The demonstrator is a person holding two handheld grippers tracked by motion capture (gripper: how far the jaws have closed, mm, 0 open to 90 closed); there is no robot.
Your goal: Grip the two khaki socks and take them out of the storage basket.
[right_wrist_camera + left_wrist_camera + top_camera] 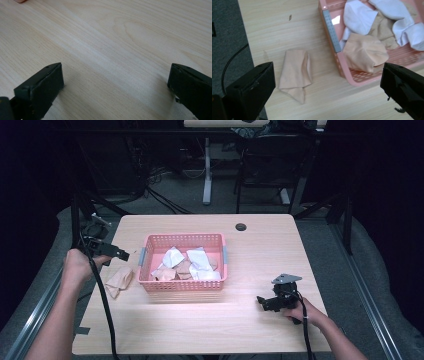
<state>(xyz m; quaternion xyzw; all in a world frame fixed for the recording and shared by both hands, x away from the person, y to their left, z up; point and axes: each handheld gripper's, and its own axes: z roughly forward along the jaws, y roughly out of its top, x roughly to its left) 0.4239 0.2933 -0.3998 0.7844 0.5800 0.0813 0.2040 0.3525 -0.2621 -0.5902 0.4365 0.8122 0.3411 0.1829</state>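
Both claws stood wide open and held nothing. On the left, the left claw [117, 254] hung above the bench's [210, 320] left edge, gripped by the person's left hand [77, 266], its jaws pointing right toward the pink basket [182, 288]. Just near of it, a folded beige cloth [119, 281] lay flat on the bench, close beside the basket's left wall but apart from it. In the left gripper view that cloth [295, 73] lay between the spread jaws, with the basket's corner [342, 67] to its right. Inside the basket sat crumpled white cloths [200, 262] and beige ones [165, 274]. On the near right, the right claw [264, 302] rested low over bare bench, held by the right hand [305, 312], well apart from the basket.
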